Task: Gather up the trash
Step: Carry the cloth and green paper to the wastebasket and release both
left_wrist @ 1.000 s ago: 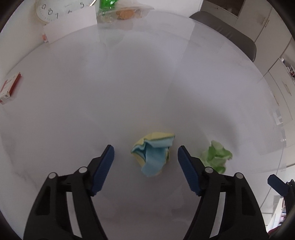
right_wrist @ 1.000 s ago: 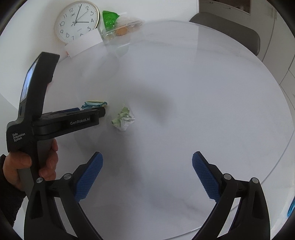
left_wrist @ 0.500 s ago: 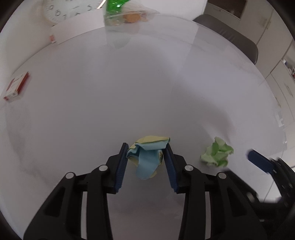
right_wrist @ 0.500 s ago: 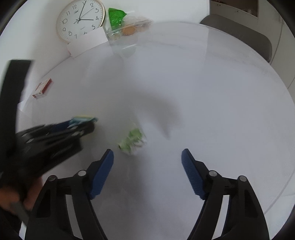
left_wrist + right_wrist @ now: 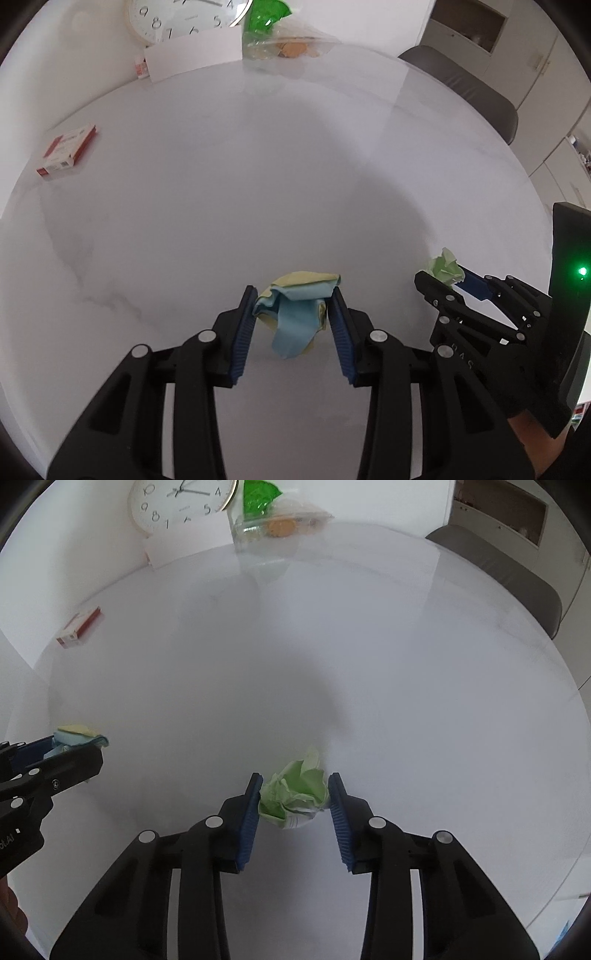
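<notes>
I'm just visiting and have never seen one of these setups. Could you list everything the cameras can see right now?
blue and yellow paper wad: one, pale blue and yellow, between the left gripper's pads.
green paper wad: one, light green, between the right gripper's pads.
table: one, white, round.
small box: one, red and white, table's far left edge.
wall clock: one, white face, leaning at the back.
white card: one, before the clock.
clear bag: one, green and orange contents, back edge.
chair: one, dark grey, far right.
left gripper: black, blue pads, shut on its wad.
right gripper: same, jaws just closed on its wad.
</notes>
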The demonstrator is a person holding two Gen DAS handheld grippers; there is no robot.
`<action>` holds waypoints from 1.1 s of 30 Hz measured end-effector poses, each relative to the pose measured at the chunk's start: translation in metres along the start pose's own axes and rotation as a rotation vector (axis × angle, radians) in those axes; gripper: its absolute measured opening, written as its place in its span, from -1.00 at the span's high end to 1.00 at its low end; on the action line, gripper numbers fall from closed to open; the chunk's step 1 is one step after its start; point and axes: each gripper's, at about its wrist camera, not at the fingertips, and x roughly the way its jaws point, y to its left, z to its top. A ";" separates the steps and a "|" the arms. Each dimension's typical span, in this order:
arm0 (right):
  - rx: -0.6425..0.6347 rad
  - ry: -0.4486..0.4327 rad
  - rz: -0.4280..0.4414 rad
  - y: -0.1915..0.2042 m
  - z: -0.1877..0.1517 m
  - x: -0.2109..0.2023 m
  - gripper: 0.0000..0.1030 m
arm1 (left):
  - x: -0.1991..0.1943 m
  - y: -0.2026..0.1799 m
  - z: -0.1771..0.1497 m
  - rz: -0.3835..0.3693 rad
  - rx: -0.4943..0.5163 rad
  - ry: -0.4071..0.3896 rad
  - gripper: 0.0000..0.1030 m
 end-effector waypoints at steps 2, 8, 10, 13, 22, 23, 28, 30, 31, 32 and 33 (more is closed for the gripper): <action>0.018 -0.012 0.007 -0.006 -0.006 -0.014 0.29 | -0.010 -0.006 -0.004 -0.006 0.021 -0.006 0.25; 0.084 -0.036 -0.005 -0.030 -0.054 -0.077 0.29 | -0.049 -0.046 -0.032 -0.073 0.118 -0.021 0.25; 0.122 -0.041 -0.008 -0.042 -0.084 -0.104 0.29 | -0.062 -0.064 -0.046 -0.096 0.165 -0.021 0.25; 0.157 -0.044 -0.032 -0.054 -0.124 -0.136 0.29 | -0.082 -0.096 -0.073 -0.137 0.251 -0.012 0.25; 0.395 0.007 -0.144 -0.107 -0.316 -0.238 0.27 | -0.138 -0.203 -0.189 -0.306 0.555 0.034 0.23; 0.424 0.021 -0.156 -0.111 -0.334 -0.242 0.27 | -0.142 -0.214 -0.202 -0.327 0.584 0.049 0.23; 0.612 0.111 -0.222 -0.130 -0.451 -0.256 0.25 | -0.161 -0.276 -0.271 -0.421 0.763 0.109 0.23; 0.662 0.142 -0.244 -0.135 -0.489 -0.253 0.24 | -0.167 -0.295 -0.292 -0.444 0.822 0.129 0.23; 0.682 0.155 -0.253 -0.136 -0.504 -0.250 0.23 | -0.170 -0.307 -0.305 -0.455 0.861 0.141 0.23; 0.700 0.168 -0.258 -0.139 -0.517 -0.248 0.22 | -0.172 -0.316 -0.316 -0.467 0.895 0.155 0.23; 0.726 0.181 -0.260 -0.142 -0.533 -0.245 0.21 | -0.174 -0.328 -0.331 -0.477 0.938 0.169 0.23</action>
